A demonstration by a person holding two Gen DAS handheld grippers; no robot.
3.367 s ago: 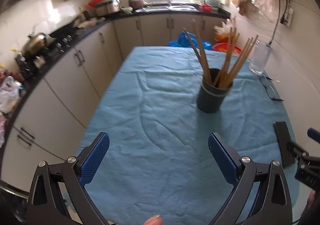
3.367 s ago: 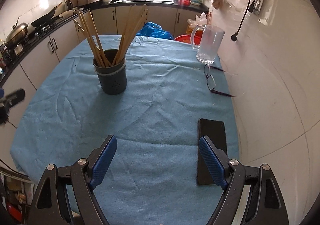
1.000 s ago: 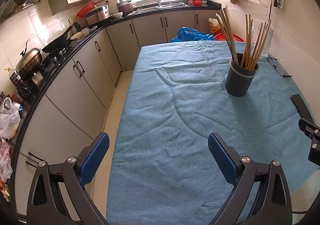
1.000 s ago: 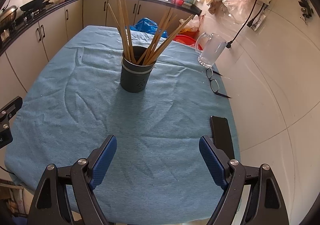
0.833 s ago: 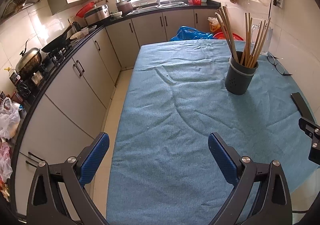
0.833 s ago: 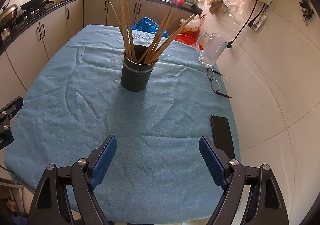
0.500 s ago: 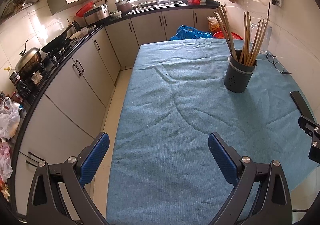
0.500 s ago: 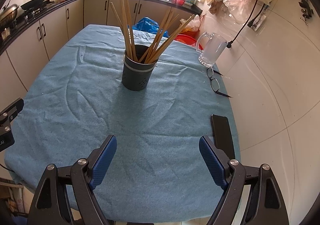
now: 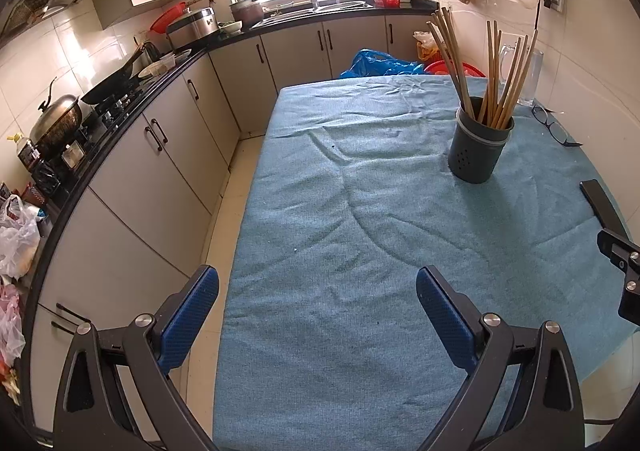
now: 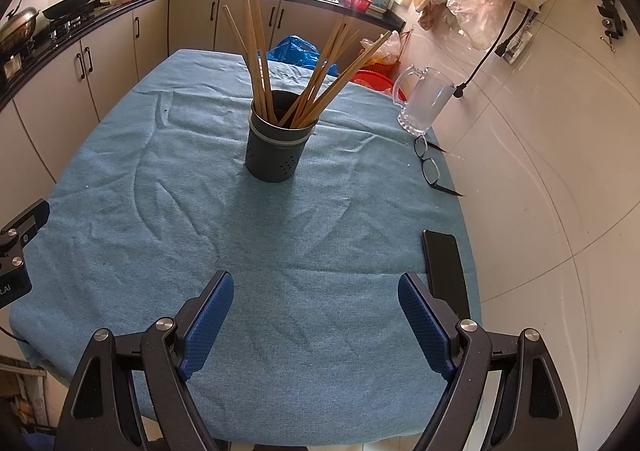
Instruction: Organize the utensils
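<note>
left gripper (image 9: 316, 303) wide open, empty | right gripper (image 10: 314, 305) same | chopsticks (image 10: 308, 91) all in holder (image 10: 276, 147) | looks done, hands off

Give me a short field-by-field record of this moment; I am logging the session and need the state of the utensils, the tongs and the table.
utensils: wooden chopsticks standing loose, fanned out in the holder
holder: dark round cup, upright on the cloth
left tongs: open, empty, above the near cloth edge
right tongs: open, empty, pointing at the holder
table cover: blue cloth, wrinkled
other items: glass mug, eyeglasses, black phone along the wall side
loose utensils on cloth: none visible
</note>
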